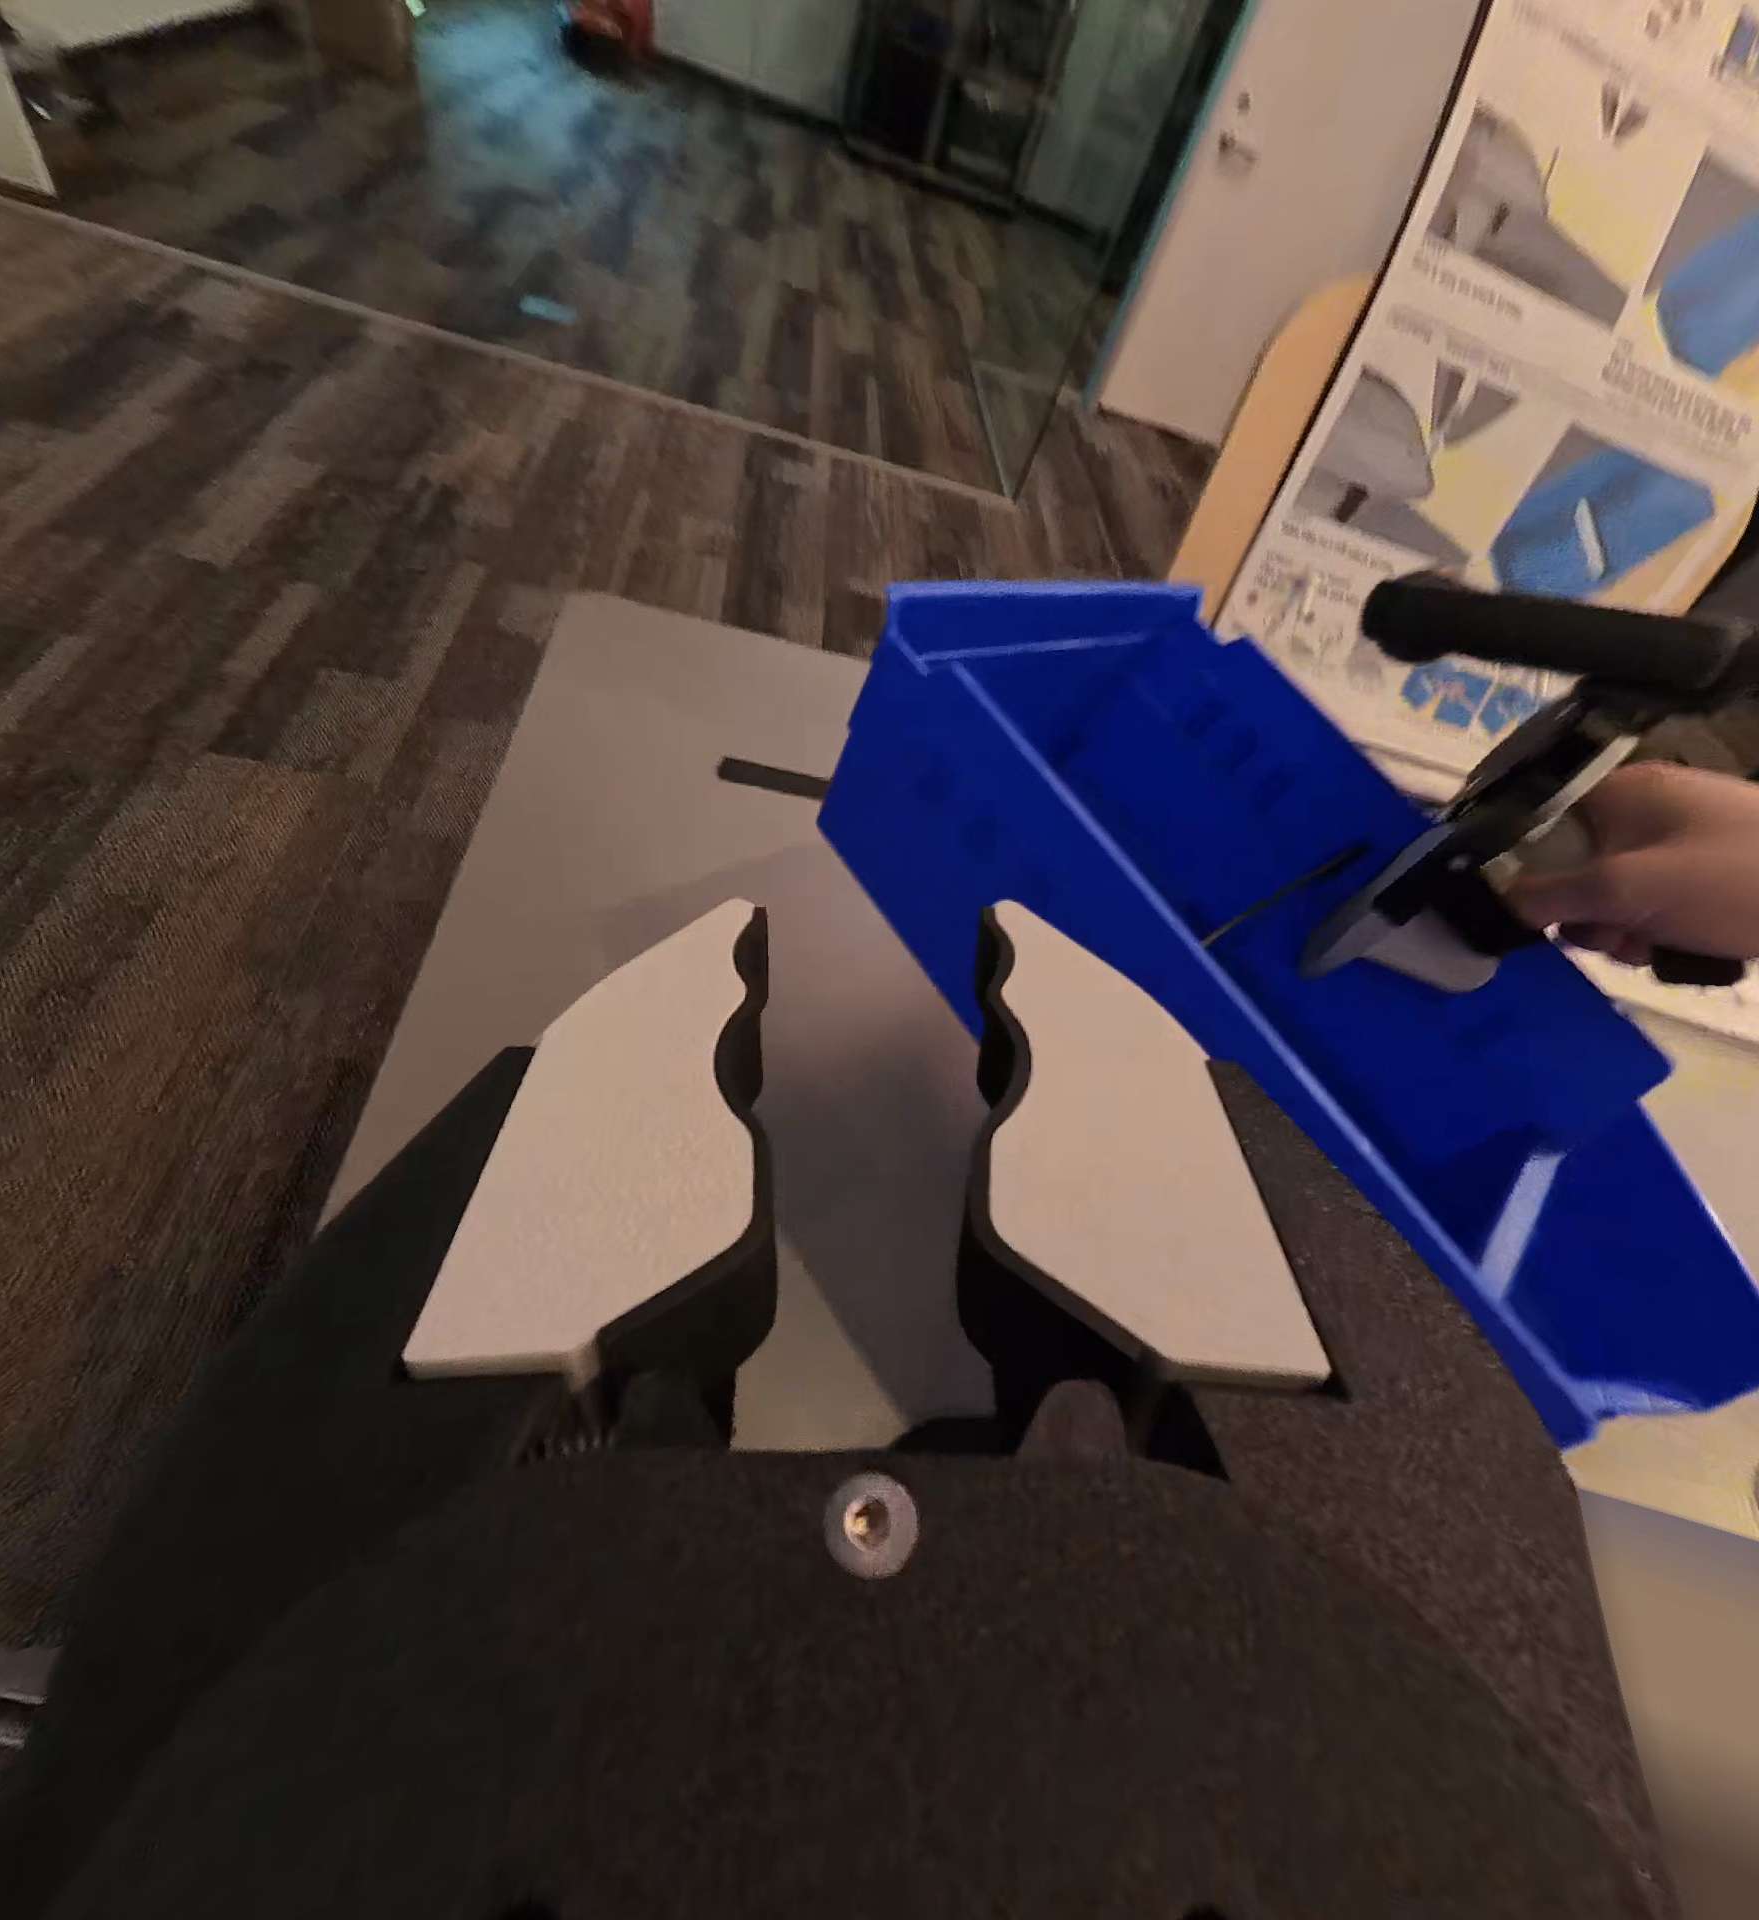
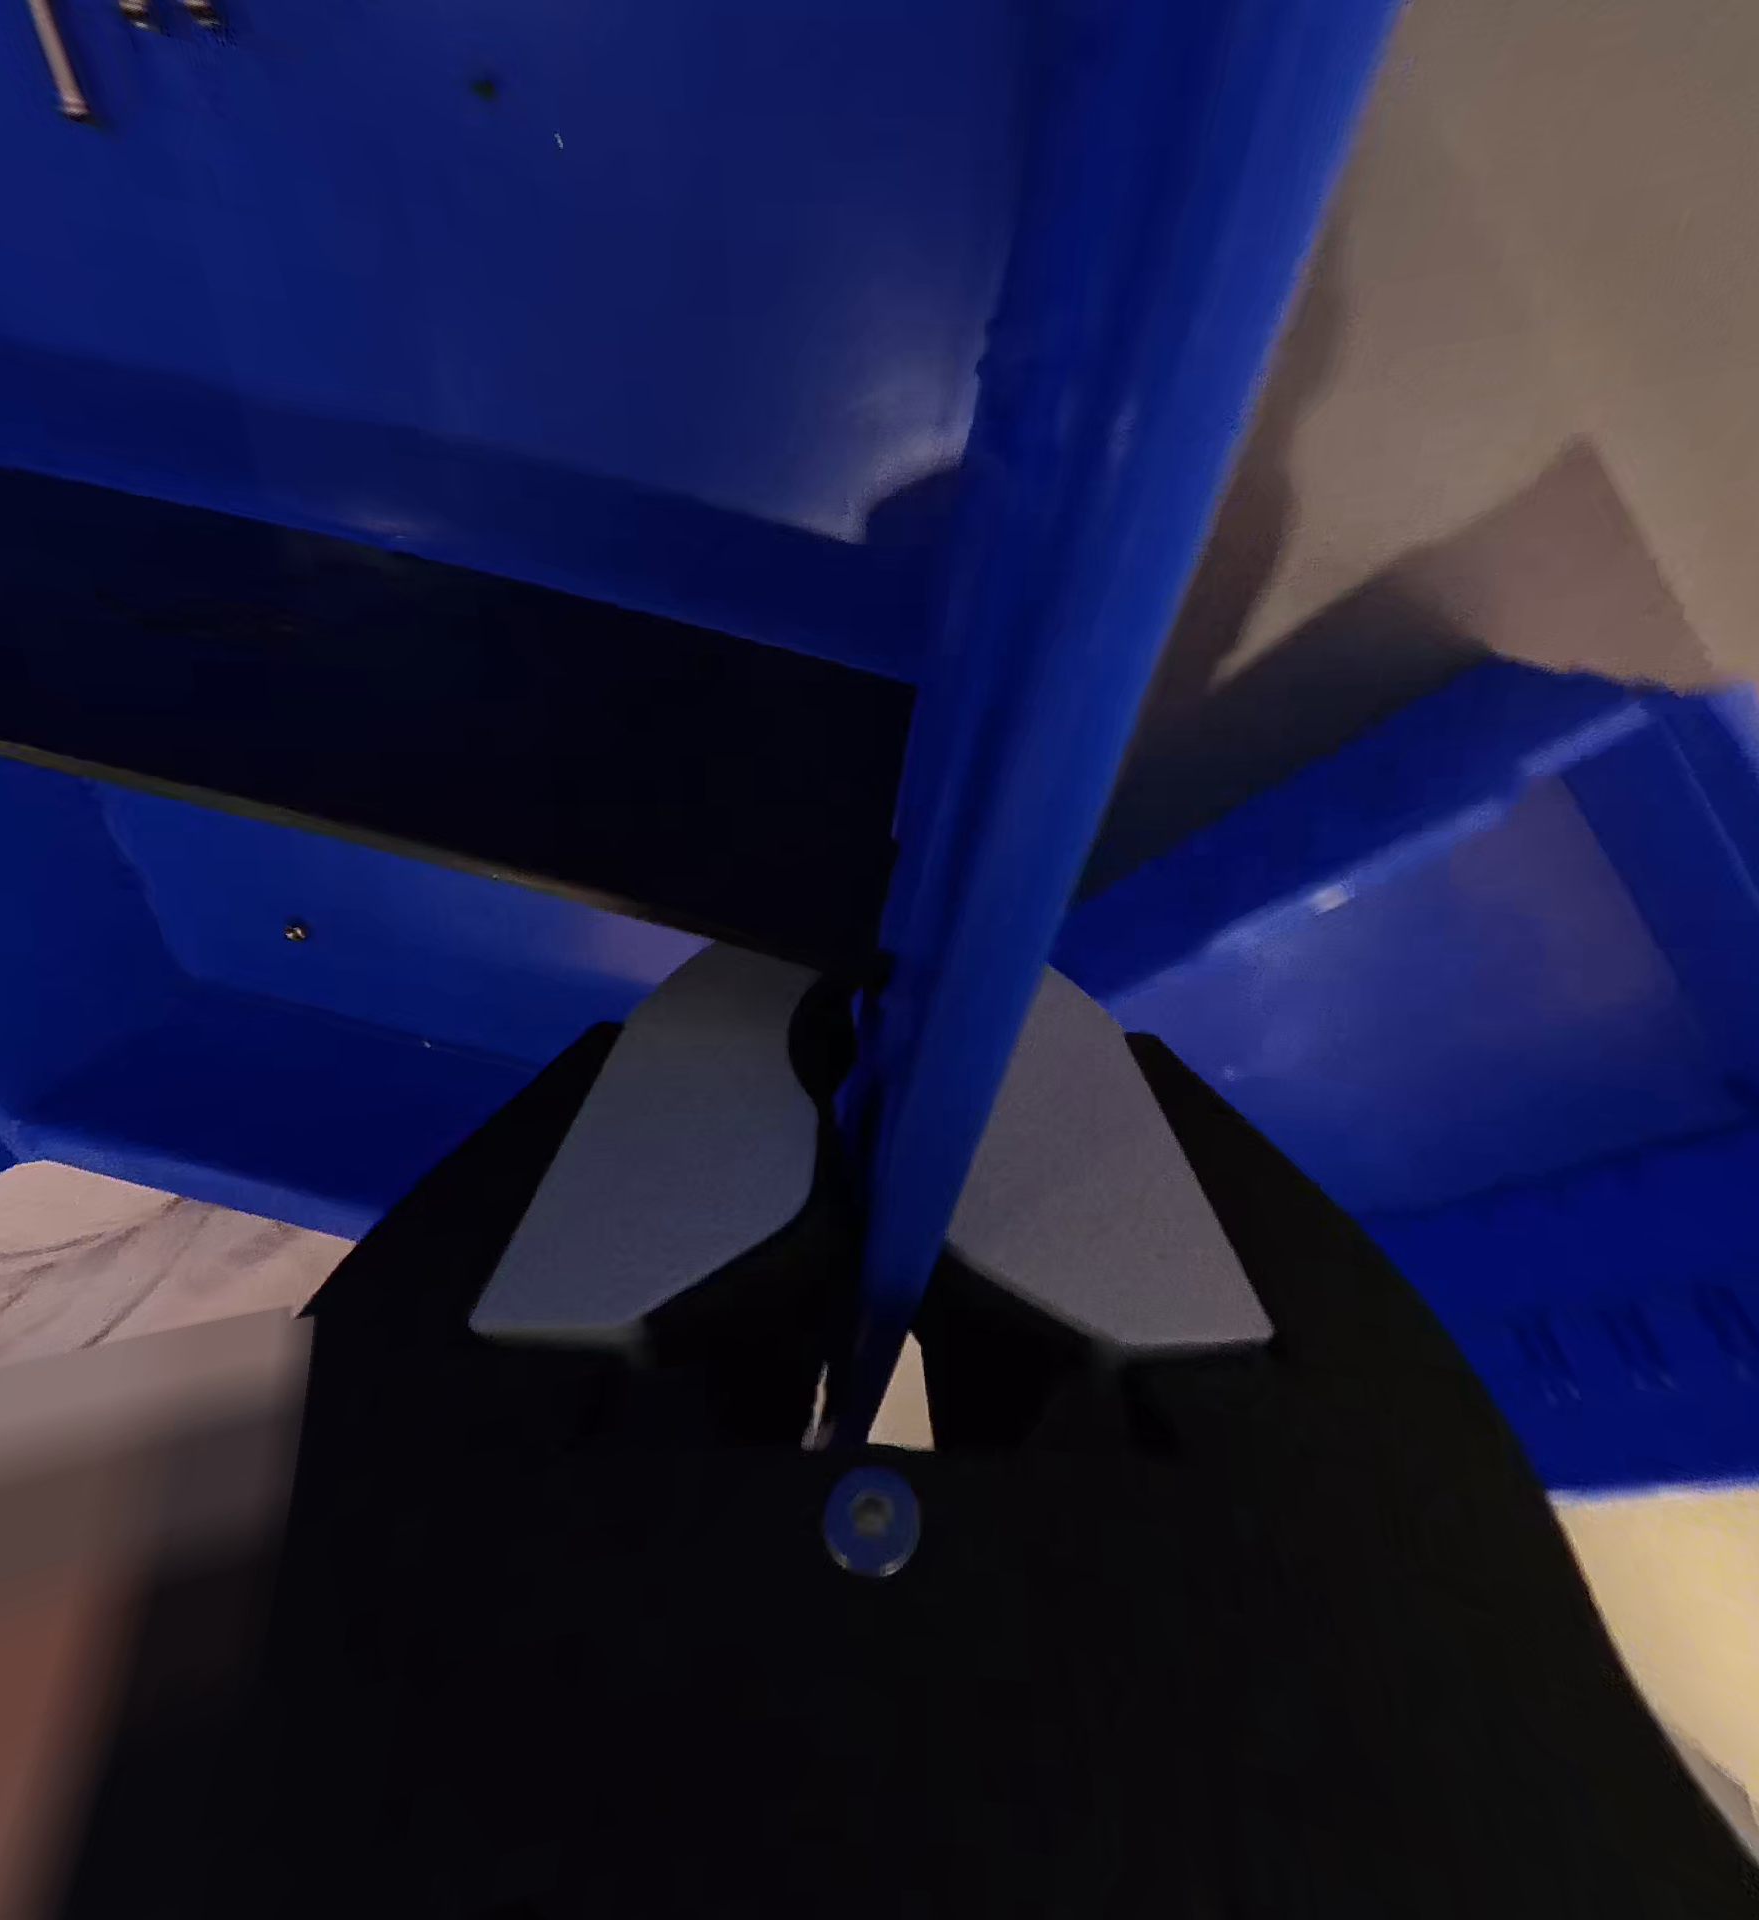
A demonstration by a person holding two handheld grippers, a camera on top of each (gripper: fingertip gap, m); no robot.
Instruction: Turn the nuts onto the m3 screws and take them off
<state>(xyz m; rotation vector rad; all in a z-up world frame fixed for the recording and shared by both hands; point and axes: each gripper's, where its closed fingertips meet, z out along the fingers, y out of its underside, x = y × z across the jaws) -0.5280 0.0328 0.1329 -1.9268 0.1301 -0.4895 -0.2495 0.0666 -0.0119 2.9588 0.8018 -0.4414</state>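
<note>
A blue plastic bin (image 1: 1145, 831) with inner dividers is tilted above the grey table (image 1: 626, 831). My right gripper (image 1: 1342, 951) is shut on the bin's long side wall, with a person's hand (image 1: 1685, 883) behind it. In the right wrist view my right gripper (image 2: 922, 1008) clamps that wall (image 2: 1041, 520) between its pads. Inside the bin (image 2: 439, 312), thin metal screws (image 2: 64, 62) lie at the top left and a tiny nut-like speck (image 2: 296, 932) lies lower down. My left gripper (image 1: 870, 935) is open and empty, just left of the bin.
A short dark rod (image 1: 761, 774) lies on the table behind the bin's far end. A second blue bin (image 2: 1477, 1039) sits to the right. A poster board (image 1: 1581, 364) stands at the right. Carpeted floor (image 1: 231, 623) lies beyond the table's left edge. Across from one pair of fingers to the other is roughly 30 cm.
</note>
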